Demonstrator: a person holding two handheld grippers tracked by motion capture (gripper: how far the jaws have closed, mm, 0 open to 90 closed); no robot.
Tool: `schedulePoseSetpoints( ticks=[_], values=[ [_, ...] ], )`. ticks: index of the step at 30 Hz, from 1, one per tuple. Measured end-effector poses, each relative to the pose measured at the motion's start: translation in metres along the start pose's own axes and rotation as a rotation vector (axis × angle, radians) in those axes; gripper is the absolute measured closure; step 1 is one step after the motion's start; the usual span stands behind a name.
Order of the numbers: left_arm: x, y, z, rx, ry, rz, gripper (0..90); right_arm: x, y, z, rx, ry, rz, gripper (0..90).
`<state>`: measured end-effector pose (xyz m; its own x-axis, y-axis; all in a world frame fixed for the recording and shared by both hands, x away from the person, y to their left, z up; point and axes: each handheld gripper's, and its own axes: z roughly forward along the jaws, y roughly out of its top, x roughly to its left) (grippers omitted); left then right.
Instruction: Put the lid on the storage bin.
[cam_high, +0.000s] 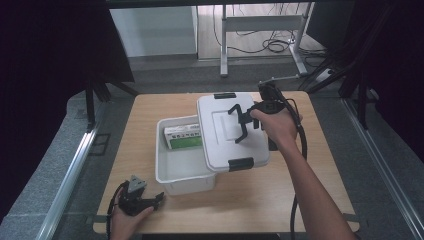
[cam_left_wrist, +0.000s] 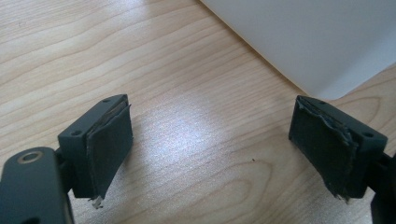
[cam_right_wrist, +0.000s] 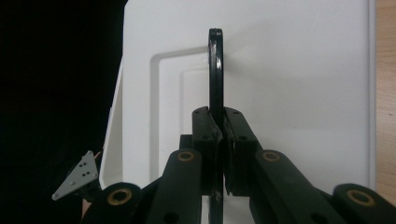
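Light wooden tabletop (cam_high: 280, 190): fills the centre of the high view, grey floor around it.

White rectangular plastic storage bin (cam_high: 182, 172): centre of the high view, open at its left part. Its white wall (cam_left_wrist: 317, 42) takes up the upper right of the left gripper view.

Green and white carton (cam_high: 183, 137): lying inside the bin, against its far wall, partly under the lid's left edge.

White plastic lid with black end latches (cam_high: 220, 145): centre right of the high view, lying skewed over the right part of the bin, its near corner overhanging the rim. One latch (cam_high: 241, 164) at the near end, one at the far end (cam_high: 225, 95). A thin black hinged handle (cam_right_wrist: 215, 70) stands upright from the lid's top.

Right gripper (cam_high: 242, 124): held by the right hand (cam_high: 275, 125) over the middle of the lid. In the right gripper view its jaws are pressed together, pinching the black handle.

Left gripper (cam_high: 159, 197): lower left of the high view, held by the left hand (cam_high: 127, 222), low over the tabletop just beside the bin's near left corner. Jaws spread wide, nothing between the pads (cam_left_wrist: 109, 147); bare wood shows beneath.
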<state>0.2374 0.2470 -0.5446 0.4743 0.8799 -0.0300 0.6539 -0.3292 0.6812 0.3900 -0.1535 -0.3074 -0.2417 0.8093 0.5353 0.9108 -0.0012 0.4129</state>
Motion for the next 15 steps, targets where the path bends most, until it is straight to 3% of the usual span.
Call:
schedulePoseSetpoints(
  ticks=[15],
  values=[
    [0.0, 0.0, 0.0, -0.002, 0.0, -0.001, 13.5, 0.034, 0.005, 0.018, 0.022, 0.007, -0.012, 84.9]
  ],
)
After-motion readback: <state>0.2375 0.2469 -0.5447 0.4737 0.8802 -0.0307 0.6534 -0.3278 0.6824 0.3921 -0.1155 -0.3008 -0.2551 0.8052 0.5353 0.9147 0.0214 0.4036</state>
